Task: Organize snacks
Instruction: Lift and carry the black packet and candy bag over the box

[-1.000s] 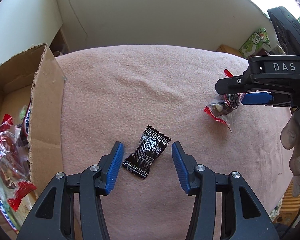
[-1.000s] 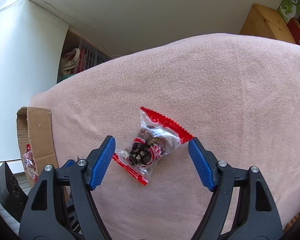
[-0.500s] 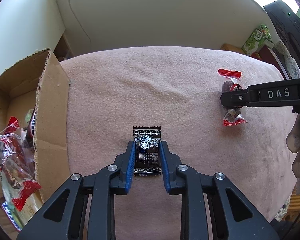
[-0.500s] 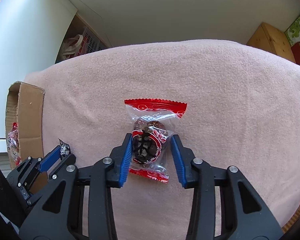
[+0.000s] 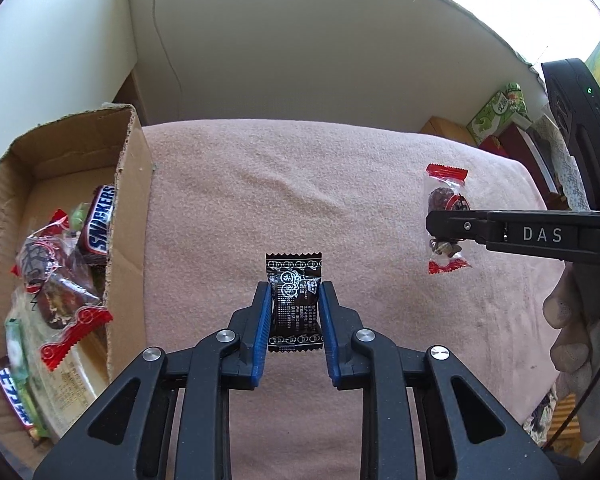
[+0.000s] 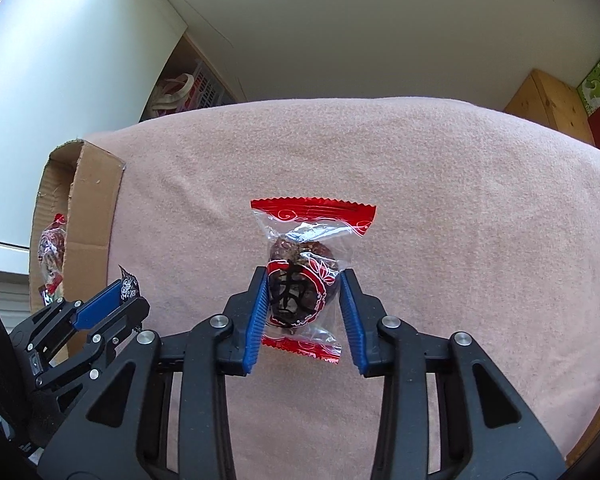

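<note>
My left gripper (image 5: 294, 300) is shut on a small black candy packet (image 5: 295, 300) with white print, lifted a little off the pink blanket (image 5: 260, 184). My right gripper (image 6: 303, 292) is shut on a clear snack packet with red ends (image 6: 304, 276), pads pressing its dark round filling. From the left wrist view that red-ended packet (image 5: 446, 200) hangs in the right gripper's black finger at the right. In the right wrist view the left gripper (image 6: 116, 296) shows at the lower left with the black packet's corner (image 6: 129, 280).
An open cardboard box (image 5: 130, 208) stands at the blanket's left edge, holding a Snickers bar (image 5: 100, 220) and several other wrapped snacks. A gloved hand (image 5: 580, 344) is at the right. Wooden furniture (image 6: 548, 104) and green cartons (image 5: 496, 112) lie beyond the blanket.
Both grippers closed from open onto their packets, turning them upright between the pads, then rose a little from the blanket with the packets held.
</note>
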Tool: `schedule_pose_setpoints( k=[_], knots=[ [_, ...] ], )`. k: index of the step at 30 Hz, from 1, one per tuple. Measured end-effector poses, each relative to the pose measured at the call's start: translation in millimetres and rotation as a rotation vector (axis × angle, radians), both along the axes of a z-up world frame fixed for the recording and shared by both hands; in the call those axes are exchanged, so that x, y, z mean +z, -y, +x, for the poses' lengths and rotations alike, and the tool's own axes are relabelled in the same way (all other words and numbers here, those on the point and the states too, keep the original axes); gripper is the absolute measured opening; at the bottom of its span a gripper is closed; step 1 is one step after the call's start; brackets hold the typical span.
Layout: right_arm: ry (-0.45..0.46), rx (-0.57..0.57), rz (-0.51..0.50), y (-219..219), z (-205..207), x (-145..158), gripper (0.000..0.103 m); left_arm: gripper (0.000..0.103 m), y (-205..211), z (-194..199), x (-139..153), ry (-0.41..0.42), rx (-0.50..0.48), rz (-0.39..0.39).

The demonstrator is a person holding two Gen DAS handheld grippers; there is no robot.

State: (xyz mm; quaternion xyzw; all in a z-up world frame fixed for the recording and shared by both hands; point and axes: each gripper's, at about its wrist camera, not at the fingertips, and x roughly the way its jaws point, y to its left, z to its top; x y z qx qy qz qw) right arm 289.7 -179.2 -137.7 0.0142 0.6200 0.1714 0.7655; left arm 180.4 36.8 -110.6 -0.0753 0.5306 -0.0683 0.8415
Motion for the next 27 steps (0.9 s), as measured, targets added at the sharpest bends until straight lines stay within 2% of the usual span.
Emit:
schedule_pose_setpoints(
  k=[4, 10, 18, 27],
  knots=[
    [0.038, 0.037, 0.01, -7.9, -6.2, 19.5, 0.037, 0.022, -17.2, -12.7, 16.5, 0.044, 0.025, 0.005],
    [0.104, 0.125, 0.029, -43.3, -16.5, 46.2, 0.037, 0.022, -46.6, -29.7, 39.4, 0.096, 0.086, 0.01],
    [0.169, 0.25, 0.079, -101.5, -27.1, 73.5, 0.037, 0.022, -80.0, -45.6, 51.7, 0.131, 0.188, 0.02],
    [0.206, 0.371, 0.108, -163.0, -40.6, 88.1, 0.037, 0.022, -112.1, -54.4, 58.8, 0.153, 0.278, 0.031]
  ],
)
